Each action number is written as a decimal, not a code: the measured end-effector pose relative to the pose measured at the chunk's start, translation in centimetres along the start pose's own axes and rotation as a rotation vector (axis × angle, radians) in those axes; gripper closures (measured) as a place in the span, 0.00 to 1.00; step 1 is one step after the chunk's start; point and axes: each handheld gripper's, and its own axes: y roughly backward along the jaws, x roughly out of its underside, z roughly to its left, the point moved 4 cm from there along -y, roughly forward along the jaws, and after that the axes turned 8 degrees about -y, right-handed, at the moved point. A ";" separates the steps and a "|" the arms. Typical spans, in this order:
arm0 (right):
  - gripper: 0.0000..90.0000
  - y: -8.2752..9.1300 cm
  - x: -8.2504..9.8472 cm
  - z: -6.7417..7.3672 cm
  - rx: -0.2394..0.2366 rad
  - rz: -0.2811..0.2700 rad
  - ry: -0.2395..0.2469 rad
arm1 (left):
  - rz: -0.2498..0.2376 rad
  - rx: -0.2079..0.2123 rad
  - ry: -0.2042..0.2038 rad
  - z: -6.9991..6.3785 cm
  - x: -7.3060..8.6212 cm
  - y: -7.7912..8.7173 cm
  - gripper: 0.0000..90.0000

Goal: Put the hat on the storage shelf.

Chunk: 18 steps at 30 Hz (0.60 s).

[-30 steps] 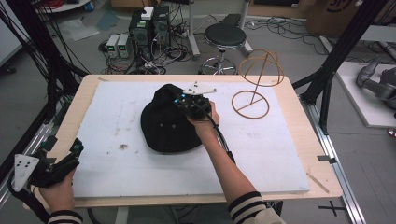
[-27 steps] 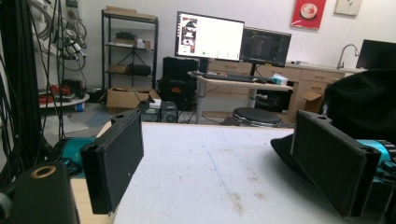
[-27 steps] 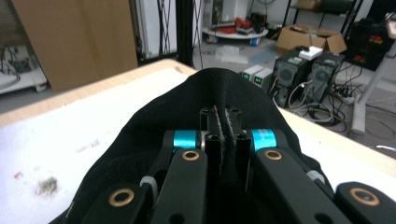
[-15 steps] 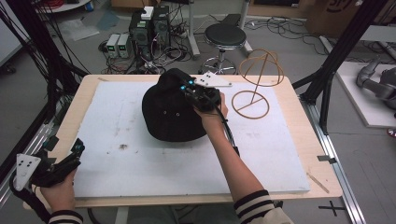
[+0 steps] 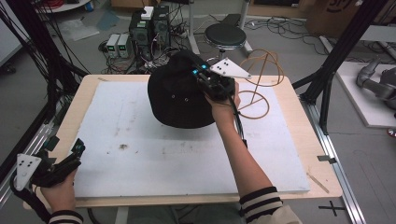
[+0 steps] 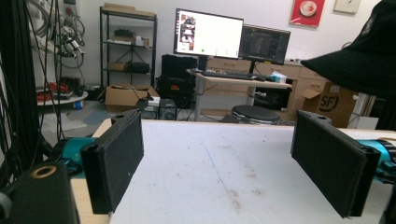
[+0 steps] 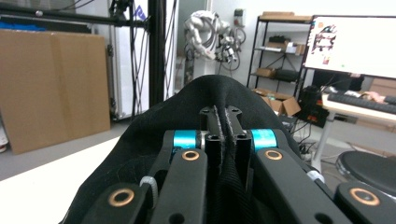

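The right hand-held gripper [image 5: 208, 78] is holding a black hat [image 5: 180, 95] above the far middle of the tabletop [image 5: 140, 140], with its jaws pressed together on the hat's fabric. A wire stand [image 5: 259, 86] is standing just beside it on the right. The left hand-held gripper [image 5: 70, 156] is resting at the near left corner, its jaws standing wide apart with nothing between them

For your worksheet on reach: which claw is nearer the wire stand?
Right. The right claw, shut on the hat, is just beside the wire stand; the left claw hangs open at the table's near-left corner.
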 end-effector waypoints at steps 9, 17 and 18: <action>0.99 1.5 -2.2 -1.9 0.042 -0.069 -0.005 | 0.001 0.002 -0.001 -0.1 0.0 -0.1 0.19; 0.99 3.0 -4.7 -3.7 0.083 -0.118 0.004 | 0.002 0.005 -0.005 -0.2 0.1 -0.1 0.19; 0.99 3.2 -5.0 -3.9 0.089 -0.122 0.006 | 0.002 0.005 -0.006 -0.2 0.0 -0.1 0.19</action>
